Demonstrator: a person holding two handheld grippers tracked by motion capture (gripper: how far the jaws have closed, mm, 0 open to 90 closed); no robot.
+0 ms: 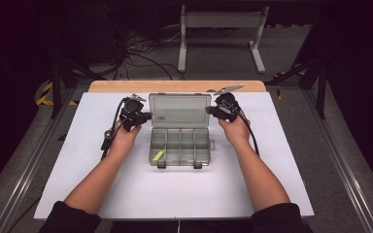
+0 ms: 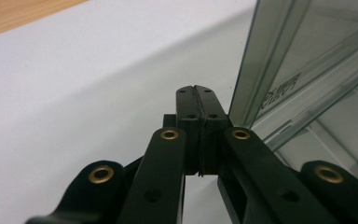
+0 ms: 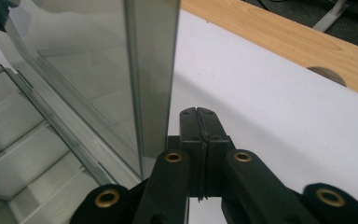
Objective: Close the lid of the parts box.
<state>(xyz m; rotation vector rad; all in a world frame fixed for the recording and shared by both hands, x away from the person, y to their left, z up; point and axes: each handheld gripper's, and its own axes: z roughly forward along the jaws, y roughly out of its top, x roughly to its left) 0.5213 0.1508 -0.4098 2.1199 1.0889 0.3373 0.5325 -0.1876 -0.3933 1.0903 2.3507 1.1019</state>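
Compartment box (image 1: 180, 141) of clear plastic sits mid-tabletop (image 1: 77, 170) on the white sheet, its lid (image 1: 179, 110) raised upright. Left tongs (image 1: 147, 115) and right tongs (image 1: 210, 110) flank the lid's side edges, both pressed fully together and gripping nothing. A yellow piece (image 1: 158, 155) lies in the near-left compartment. Likely step: closing the lid; next, both tips should nudge it forward and down evenly.

Black sleeves (image 1: 73, 216), black claws (image 2: 197, 100) with brass rivets, trailing cables.
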